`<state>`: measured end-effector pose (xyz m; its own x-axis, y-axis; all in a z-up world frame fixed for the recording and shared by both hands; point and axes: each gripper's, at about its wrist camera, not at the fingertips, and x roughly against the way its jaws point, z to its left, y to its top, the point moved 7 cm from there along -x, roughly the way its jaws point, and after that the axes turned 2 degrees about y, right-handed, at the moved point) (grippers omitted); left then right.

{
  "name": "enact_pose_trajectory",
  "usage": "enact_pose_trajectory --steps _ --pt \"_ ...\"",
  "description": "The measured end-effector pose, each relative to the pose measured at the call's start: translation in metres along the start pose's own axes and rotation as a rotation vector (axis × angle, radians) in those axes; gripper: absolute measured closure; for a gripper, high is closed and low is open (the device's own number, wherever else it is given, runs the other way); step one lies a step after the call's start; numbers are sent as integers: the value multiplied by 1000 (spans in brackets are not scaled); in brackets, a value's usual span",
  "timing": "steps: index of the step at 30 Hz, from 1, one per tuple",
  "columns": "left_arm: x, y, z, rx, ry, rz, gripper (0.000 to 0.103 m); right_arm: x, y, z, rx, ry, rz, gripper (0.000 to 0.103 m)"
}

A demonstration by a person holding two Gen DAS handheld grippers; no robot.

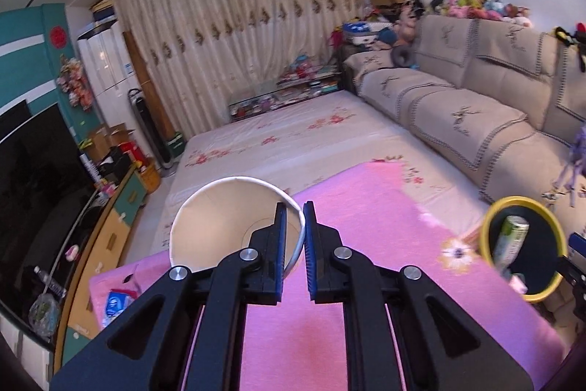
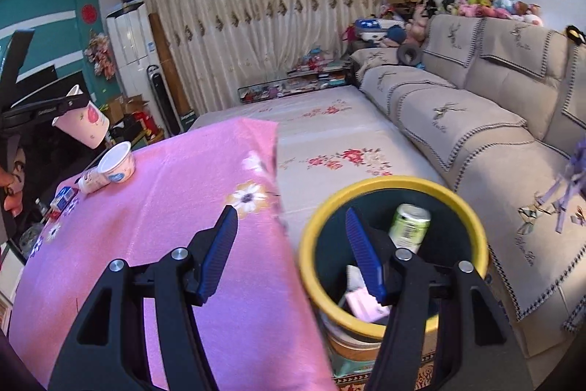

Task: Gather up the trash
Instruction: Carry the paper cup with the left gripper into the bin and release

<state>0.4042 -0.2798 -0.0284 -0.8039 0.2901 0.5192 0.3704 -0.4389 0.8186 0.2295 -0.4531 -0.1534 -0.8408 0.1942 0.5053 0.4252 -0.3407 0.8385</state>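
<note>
The left gripper is clamped on the rim of a paper cup, whose mouth faces back toward the camera. The yellow-rimmed bin lies to its right, beyond the pink counter edge. The right gripper hangs half open and empty, nearer the bin.

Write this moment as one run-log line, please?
left claw: shut on paper cup rim, lifted | right claw: open, empty | yellow-rimmed bin: holds can | pink table: two cups left
</note>
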Motion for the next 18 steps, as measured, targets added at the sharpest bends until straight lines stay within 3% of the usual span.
enact_pose_trajectory --steps 12,18 --pt "40 -3 -255 -143 -351 20 93 70 -23 -117 -116 -165 -16 44" --pt "24 -9 -358 -188 -442 69 93 92 -37 -170 -169 -233 -9 44"
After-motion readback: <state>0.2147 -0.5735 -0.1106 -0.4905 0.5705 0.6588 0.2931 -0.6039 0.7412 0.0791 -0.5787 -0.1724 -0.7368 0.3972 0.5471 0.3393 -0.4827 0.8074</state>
